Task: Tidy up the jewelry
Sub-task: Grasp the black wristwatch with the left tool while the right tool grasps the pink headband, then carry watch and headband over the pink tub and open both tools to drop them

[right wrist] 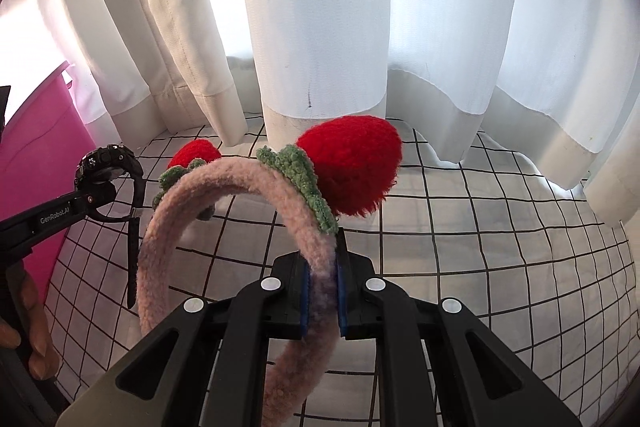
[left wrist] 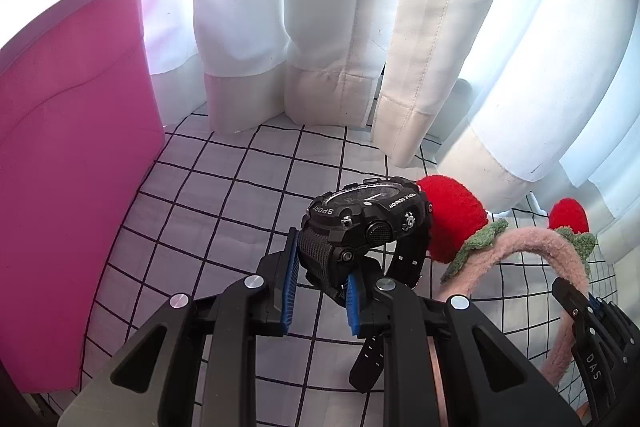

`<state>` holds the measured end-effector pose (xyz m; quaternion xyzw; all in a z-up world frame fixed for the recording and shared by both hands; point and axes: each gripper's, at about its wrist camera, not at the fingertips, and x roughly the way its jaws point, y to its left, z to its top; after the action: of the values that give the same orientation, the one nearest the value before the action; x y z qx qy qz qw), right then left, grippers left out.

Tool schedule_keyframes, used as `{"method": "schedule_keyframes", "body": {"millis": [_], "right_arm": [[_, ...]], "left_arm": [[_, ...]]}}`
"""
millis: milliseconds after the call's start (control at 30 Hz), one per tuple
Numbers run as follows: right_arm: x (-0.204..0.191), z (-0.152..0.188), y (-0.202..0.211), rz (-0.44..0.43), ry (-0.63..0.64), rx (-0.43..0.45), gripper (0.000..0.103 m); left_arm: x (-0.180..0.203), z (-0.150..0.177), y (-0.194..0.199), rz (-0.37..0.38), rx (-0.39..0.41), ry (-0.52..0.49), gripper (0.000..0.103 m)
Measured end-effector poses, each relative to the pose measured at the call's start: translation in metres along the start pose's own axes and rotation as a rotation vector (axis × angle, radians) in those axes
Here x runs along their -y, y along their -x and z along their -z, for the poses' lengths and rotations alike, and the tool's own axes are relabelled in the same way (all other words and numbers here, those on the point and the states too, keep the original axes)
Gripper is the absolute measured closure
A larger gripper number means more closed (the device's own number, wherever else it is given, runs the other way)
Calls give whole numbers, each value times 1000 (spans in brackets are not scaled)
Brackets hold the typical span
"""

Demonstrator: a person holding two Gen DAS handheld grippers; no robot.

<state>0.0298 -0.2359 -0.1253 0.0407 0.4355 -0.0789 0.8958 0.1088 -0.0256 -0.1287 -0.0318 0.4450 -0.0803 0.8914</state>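
Left tongs (left wrist: 320, 287) are clamped on the strap of a black sport watch (left wrist: 368, 219), holding it raised above the grid-patterned tablecloth (left wrist: 224, 187) with the dial tilted up and the loose strap end hanging down; a pink bin (left wrist: 72, 187) stands just to their left. Right tongs (right wrist: 322, 291) are closed narrow on the band of a pink fuzzy headband (right wrist: 240, 183), held upright beside the watch, its two red strawberry ornaments (right wrist: 352, 167) pointing toward the white curtains (right wrist: 320, 27).
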Motion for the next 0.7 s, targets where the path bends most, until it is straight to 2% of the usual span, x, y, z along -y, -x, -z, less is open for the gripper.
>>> {"method": "schedule_keyframes", "body": {"millis": [200, 400, 700], "right_arm": [[-2, -2, 18, -12, 10, 28, 93], [-12, -17, 45, -30, 41, 76, 93], [-46, -58, 91, -89, 114, 189, 93]], "left_arm": [[-7, 0, 21, 4, 37, 9, 83], [-10, -8, 59, 5, 90, 21, 83], [-26, -36, 132, -4, 229, 45, 83]]}}
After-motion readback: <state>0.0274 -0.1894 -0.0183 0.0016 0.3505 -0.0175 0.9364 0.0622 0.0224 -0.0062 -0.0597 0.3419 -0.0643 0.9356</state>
